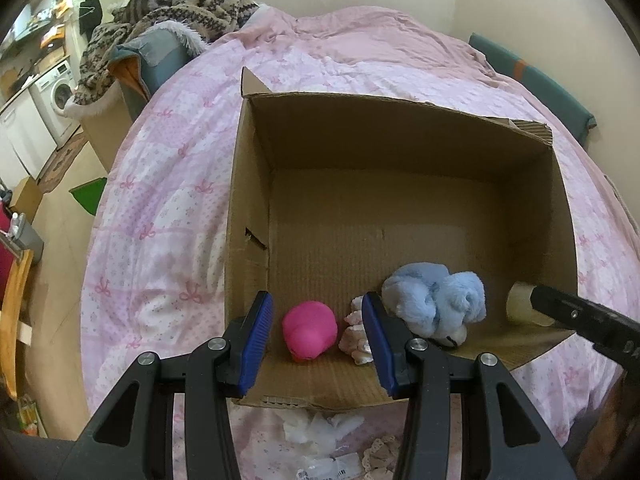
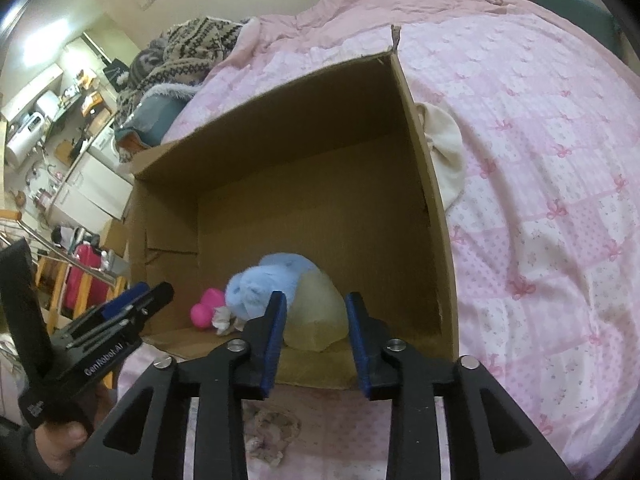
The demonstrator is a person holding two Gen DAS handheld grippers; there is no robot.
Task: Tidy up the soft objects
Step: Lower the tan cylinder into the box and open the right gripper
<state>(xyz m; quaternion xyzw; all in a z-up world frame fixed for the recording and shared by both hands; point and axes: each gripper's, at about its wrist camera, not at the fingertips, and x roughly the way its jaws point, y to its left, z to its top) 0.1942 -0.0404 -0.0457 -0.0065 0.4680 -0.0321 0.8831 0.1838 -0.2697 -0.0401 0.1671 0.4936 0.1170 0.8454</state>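
An open cardboard box (image 1: 248, 200) (image 2: 436, 216) sits on a pink bed. Along its near wall lie a pink soft ball (image 1: 309, 330) (image 2: 206, 308), a small white frilly piece (image 1: 354, 336), a light blue plush (image 1: 434, 300) (image 2: 264, 280) and a pale cream soft item (image 2: 316, 312) (image 1: 518, 304). My left gripper (image 1: 317, 298) hovers open over the near wall, with the pink ball lying below between its fingers, untouched. My right gripper (image 2: 316, 298) is open; the cream item rests on the box floor between its fingers. Each gripper shows in the other's view: the right gripper (image 1: 580, 316) and the left gripper (image 2: 132, 308).
Loose soft things lie on the bed in front of the box: a white piece (image 1: 320, 428) and lacy fabric (image 2: 272, 428). A cream cloth (image 2: 444, 152) lies right of the box. Patterned blankets (image 1: 180, 4) are piled at the far left. The bed drops off to the floor at left.
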